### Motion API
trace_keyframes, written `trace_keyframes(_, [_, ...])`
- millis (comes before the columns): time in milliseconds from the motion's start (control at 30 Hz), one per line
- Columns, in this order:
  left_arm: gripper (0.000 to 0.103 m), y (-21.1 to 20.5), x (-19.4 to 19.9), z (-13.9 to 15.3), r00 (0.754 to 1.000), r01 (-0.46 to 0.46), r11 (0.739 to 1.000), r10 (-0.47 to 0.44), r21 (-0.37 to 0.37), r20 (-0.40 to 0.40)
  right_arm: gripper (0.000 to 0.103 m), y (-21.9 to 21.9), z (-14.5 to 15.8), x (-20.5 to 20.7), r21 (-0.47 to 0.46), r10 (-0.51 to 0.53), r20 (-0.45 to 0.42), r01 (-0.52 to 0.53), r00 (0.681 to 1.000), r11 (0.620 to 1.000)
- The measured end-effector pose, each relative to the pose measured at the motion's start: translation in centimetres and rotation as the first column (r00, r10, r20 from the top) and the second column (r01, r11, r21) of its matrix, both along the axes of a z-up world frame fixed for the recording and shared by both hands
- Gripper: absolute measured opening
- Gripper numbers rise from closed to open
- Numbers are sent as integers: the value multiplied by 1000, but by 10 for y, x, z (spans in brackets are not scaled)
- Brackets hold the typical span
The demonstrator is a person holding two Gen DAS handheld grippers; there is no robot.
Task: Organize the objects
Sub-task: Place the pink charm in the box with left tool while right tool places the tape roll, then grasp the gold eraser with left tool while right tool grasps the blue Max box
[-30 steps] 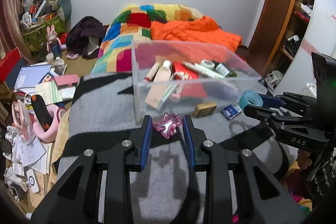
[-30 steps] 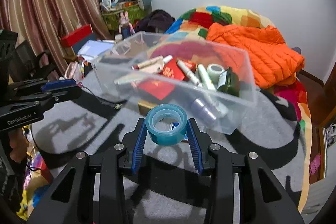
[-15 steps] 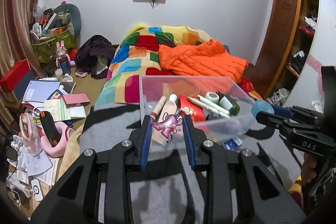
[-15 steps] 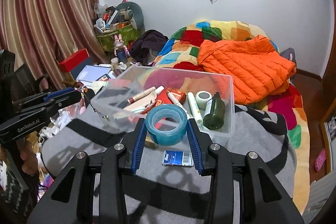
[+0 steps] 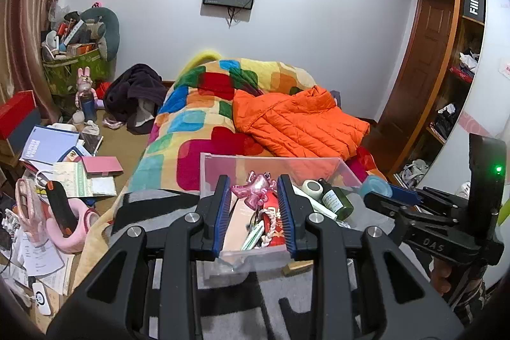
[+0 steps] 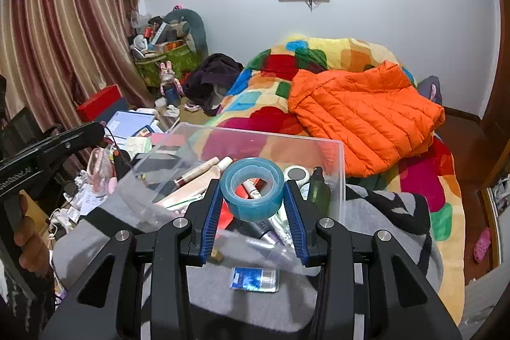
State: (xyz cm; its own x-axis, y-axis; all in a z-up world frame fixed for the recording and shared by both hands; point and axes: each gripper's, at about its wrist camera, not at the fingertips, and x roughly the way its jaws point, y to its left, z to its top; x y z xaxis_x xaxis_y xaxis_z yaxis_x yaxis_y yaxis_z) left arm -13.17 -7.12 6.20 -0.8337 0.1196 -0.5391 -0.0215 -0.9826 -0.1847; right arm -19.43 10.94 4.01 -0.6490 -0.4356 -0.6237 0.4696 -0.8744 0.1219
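Observation:
My left gripper point(image 5: 254, 191) is shut on a pink plastic figure point(image 5: 255, 188) and holds it above the clear plastic box point(image 5: 210, 177), over its near half. My right gripper point(image 6: 252, 195) is shut on a blue roll of tape point(image 6: 252, 191), held over the same clear box point(image 6: 339, 168). The box holds tubes, a red packet point(image 5: 275, 220), a green bottle point(image 5: 336, 199) and a white tape roll point(image 5: 312, 186). The right gripper also shows at the right of the left wrist view point(image 5: 379, 191).
The box sits on a grey and black blanket point(image 6: 382, 206). A small blue packet point(image 6: 255, 278) and a tan block point(image 5: 298, 266) lie beside the box. An orange jacket point(image 6: 363, 113) lies on the bed behind. Books and clutter point(image 5: 63, 161) cover the floor at the left.
Both grippers have risen and moved forward with their loads. The pink figure and the blue tape now hang over the box interior instead of in front of it.

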Motion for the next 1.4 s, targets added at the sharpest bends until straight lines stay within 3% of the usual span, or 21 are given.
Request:
trace_keyframes(333, [29,14,-42,-43,987,18,998,-8,-59,160,36,-18,-41,-32,61,11,108,-18,994,998])
trace_keyframes(500, [29,15,-51,-63,969,49,999,-42,-23,243,36,-26,-52,-34,104,23,110,-35,994,994])
trace_keyframes(667, [34,22,-46,-61,971,56,997,-42,-52,237,38,-31,-49,-29,147,26,78,-37,997,988])
trace_keyframes(800, [55,26,-37,-51,980,48,995,-30,-88,198,52,-28,-43,-25,130,30,76,-40,997,991])
trace_keyframes(1000, [72,37,-15,-35,992,40,983,-18,-180,127,61,-16,-30,-8,112,29,44,-34,999,993])
trace_keyframes(1133, [83,38,0,-31,994,42,981,-23,-190,102,71,-1,-24,7,105,17,23,-19,1000,994])
trace_keyframes(1233, [85,35,7,-35,993,41,983,-20,-181,113,78,9,-26,20,128,-16,-3,16,1000,992])
trace_keyframes(1400, [85,33,14,-54,986,41,983,-11,-179,166,79,14,-44,36,178,-19,7,17,1000,984])
